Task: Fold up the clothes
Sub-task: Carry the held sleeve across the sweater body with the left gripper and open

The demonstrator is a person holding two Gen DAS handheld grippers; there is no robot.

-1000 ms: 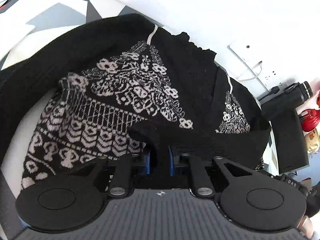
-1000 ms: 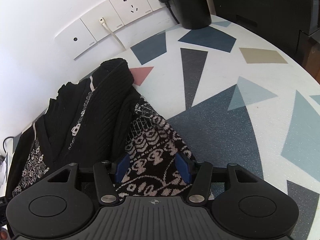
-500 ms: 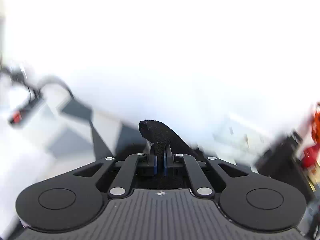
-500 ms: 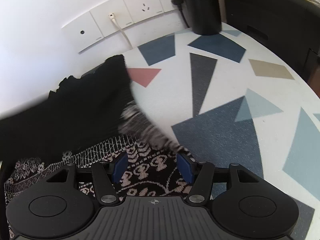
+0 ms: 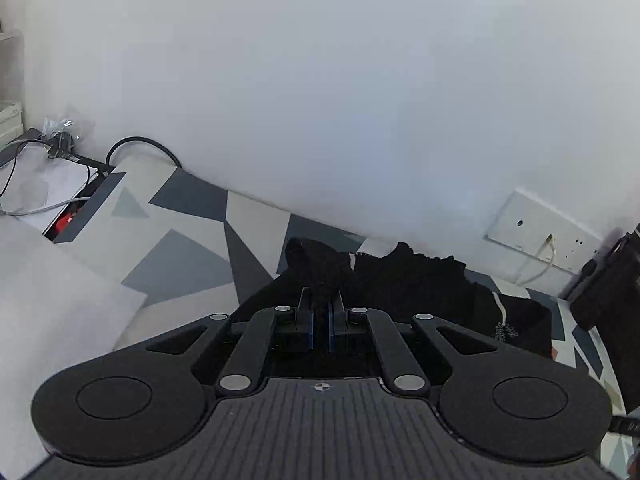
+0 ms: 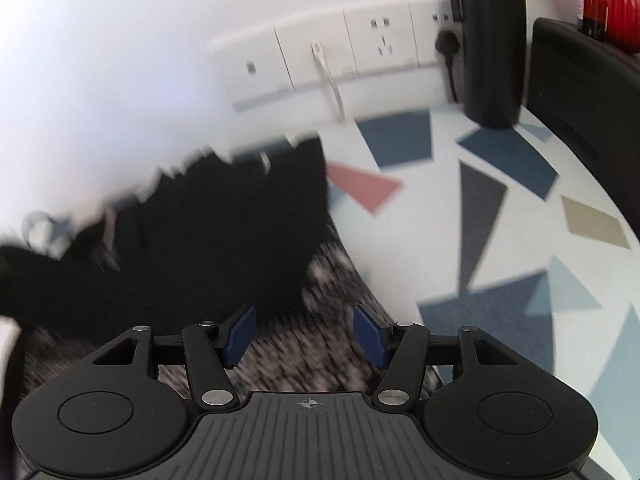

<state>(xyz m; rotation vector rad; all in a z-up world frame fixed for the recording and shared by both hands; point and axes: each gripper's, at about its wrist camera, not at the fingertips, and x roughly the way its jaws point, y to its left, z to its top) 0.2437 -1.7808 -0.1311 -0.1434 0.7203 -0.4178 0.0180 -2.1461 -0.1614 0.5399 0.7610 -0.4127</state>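
A black knitted sweater (image 5: 420,284) with a white pattern lies on the patterned table by the wall. My left gripper (image 5: 320,312) is shut on a black fold of the sweater, which sticks up between the blue pads. In the right wrist view the sweater (image 6: 224,240) is motion-blurred; its patterned part (image 6: 304,344) lies under my right gripper (image 6: 306,334), which is open with the blue pads wide apart and nothing between them.
The table (image 5: 180,256) has grey and blue triangle patches. Wall sockets (image 6: 320,64) with a white cable sit behind the sweater. A black bottle (image 6: 492,40) and a black box (image 6: 584,92) stand at the right. Cables (image 5: 60,152) lie at the far left.
My left gripper has lifted and swung with the black fold, and now faces the wall low over the table. The sweater has shifted under my open right gripper.
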